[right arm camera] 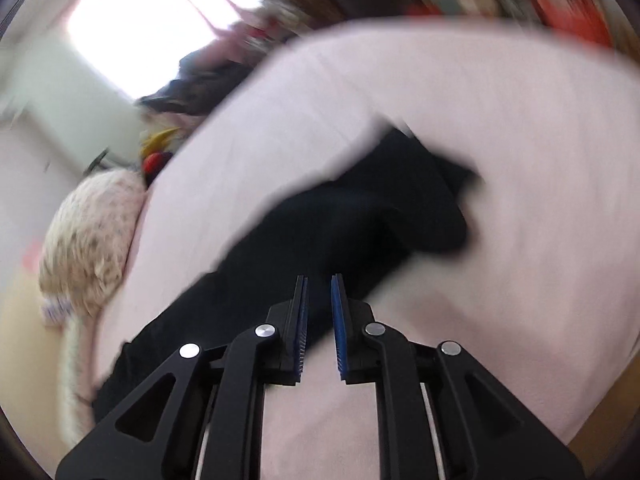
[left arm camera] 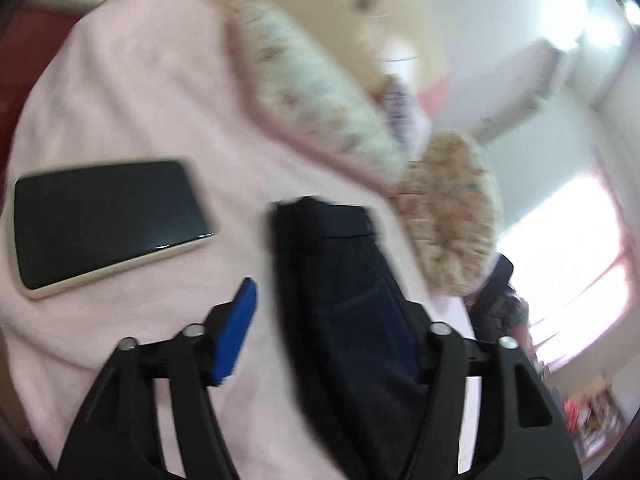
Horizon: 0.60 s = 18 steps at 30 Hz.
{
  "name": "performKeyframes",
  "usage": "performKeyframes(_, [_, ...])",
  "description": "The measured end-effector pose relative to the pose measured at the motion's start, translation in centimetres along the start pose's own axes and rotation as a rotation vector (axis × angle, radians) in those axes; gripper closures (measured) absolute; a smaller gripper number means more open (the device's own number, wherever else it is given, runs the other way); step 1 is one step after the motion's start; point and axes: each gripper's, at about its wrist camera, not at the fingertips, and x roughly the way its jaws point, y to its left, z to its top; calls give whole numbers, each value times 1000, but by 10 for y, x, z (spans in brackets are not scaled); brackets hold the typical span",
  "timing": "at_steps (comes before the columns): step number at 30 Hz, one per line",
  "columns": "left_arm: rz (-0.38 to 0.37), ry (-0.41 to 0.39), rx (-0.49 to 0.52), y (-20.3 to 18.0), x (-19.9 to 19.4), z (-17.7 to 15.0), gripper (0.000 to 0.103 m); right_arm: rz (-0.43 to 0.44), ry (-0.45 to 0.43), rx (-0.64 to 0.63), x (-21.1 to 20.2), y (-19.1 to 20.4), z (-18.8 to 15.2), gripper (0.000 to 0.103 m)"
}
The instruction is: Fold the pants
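Note:
Dark navy pants [left arm camera: 344, 304] lie on a pink bed sheet [left arm camera: 132, 92]. In the left wrist view my left gripper [left arm camera: 332, 312] is open wide; the pants run between its fingers, and the right finger is partly hidden by the cloth. In the right wrist view the pants [right arm camera: 340, 232] lie as a long dark strip across the sheet [right arm camera: 520, 200], bunched at the far end. My right gripper [right arm camera: 319, 320] hovers over the strip, its blue pads a narrow gap apart with nothing between them. Both views are motion-blurred.
A black phone [left arm camera: 108, 224] lies on the sheet left of the left gripper. Two patterned pillows [left arm camera: 320, 100] [left arm camera: 452, 216] sit at the bed's far side; one shows in the right wrist view [right arm camera: 92, 240]. A bright window [left arm camera: 568, 256] and cluttered shelves lie beyond.

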Motion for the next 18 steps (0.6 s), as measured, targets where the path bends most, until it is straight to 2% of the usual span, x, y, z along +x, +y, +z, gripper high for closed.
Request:
performKeyframes(1, [-65, 8, 62, -15, 1, -5, 24, 43, 8, -109, 2, 32, 1, 90])
performKeyframes(2, [-125, 35, 126, -29, 6, -10, 21, 80, 32, -170, 6, 52, 0, 90])
performKeyframes(4, [-214, 128, 238, -54, 23, -25, 20, 209, 150, -364, 29, 122, -12, 90])
performKeyframes(7, [-244, 309, 328, -76, 53, -47, 20, 354, 340, -567, 77, 224, -42, 90])
performKeyframes(8, [-226, 362, 339, -78, 62, -54, 20, 381, 392, -624, 96, 256, -53, 90])
performKeyframes(9, [-175, 409, 356, -78, 71, -60, 21, 386, 414, -664, 108, 276, -59, 90])
performKeyframes(11, [-60, 436, 405, -73, 80, -67, 25, 375, 452, -754, 136, 320, -74, 90])
performKeyframes(12, [-24, 443, 432, -69, 84, -70, 36, 364, 466, -798, 153, 343, -81, 90])
performKeyframes(13, [-6, 442, 453, -65, 83, -73, 44, 352, 478, -828, 166, 358, -87, 90])
performKeyframes(17, [-5, 418, 565, -65, 82, -78, 45, 291, 530, -903, 205, 389, -106, 90])
performKeyframes(18, [-3, 408, 587, -62, 79, -81, 45, 276, 568, -904, 217, 392, -111, 90])
